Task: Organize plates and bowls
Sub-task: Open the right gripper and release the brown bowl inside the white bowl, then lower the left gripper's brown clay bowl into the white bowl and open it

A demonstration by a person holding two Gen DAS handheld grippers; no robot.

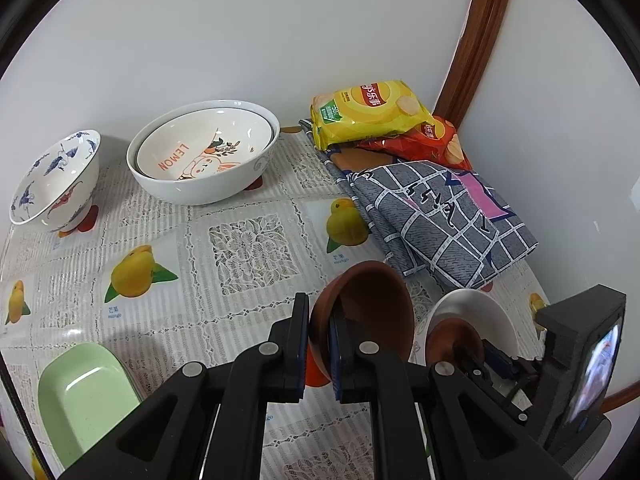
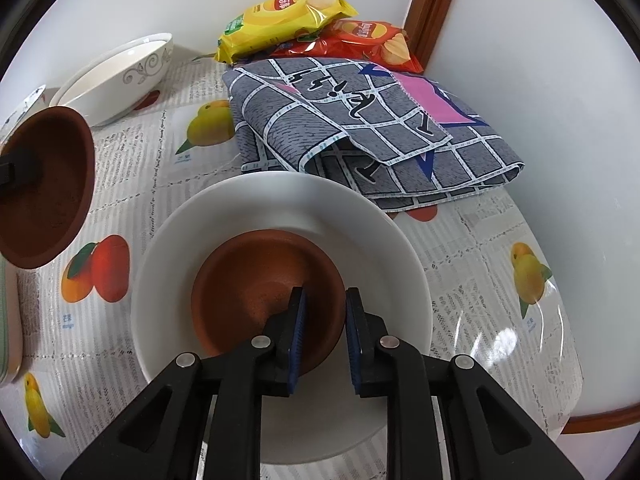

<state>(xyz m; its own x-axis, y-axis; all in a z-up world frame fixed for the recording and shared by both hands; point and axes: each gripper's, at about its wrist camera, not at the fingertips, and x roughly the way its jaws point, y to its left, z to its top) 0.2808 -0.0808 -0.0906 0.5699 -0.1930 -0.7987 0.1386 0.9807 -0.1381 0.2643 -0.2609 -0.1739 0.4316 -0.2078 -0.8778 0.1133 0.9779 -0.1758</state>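
Counter (image 2: 500,320) under a fruit-print cover, set against a white wall. Left hand-held gripper (image 1: 319,348): pads pinching the rim of a brown bowl (image 1: 368,312), held tilted on edge and clear of the counter. Right hand-held gripper (image 2: 325,332): jaws slightly spread, astride the near rim of a second brown bowl (image 2: 260,292), one pad inside and one outside, not pressing; this bowl sits upright inside a white plate (image 2: 280,200) on the counter. Relation for the coming move: the seated bowl lies just to the right of and below the lifted one, so the left hand is the nearer carrier, and nesting likely requires levelling the tilted bowl over it once the right jaws are out of the way. Further back: two nested white bowls (image 1: 204,152), a crane-pattern bowl (image 1: 56,184), a green dish (image 1: 84,396) at near left. Non-task items: folded grey cloth (image 2: 360,120), two crisp packets (image 2: 288,12).
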